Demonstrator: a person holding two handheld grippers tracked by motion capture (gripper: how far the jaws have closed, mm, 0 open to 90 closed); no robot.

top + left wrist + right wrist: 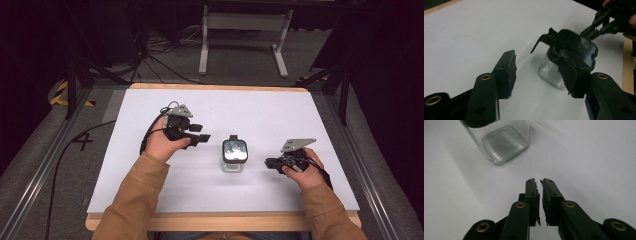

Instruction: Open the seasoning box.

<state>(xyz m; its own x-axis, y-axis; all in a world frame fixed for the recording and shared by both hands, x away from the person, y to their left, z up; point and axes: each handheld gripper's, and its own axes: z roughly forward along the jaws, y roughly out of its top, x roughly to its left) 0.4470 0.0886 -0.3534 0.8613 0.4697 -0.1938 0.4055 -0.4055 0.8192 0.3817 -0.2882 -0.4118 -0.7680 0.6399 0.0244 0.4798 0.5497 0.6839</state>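
Note:
A small square glass jar (234, 156) with a black lid and a side latch stands upright in the middle of the white table. My left gripper (202, 139) is just left of the jar and points at it, open wide and empty. In the left gripper view the jar (552, 72) sits beyond the right jaw, outside the gap of the left gripper (537, 62). My right gripper (269, 162) lies to the jar's right, shut with nothing in it. In the right gripper view the right gripper (541, 182) rests low on the table, and the jar's clear base (502, 141) is a short way ahead.
The white table top (280, 115) has a wooden front edge (220, 221). Beyond its far edge stand a grey frame (245, 30) and cables on the floor. Black rails run along both sides of the table.

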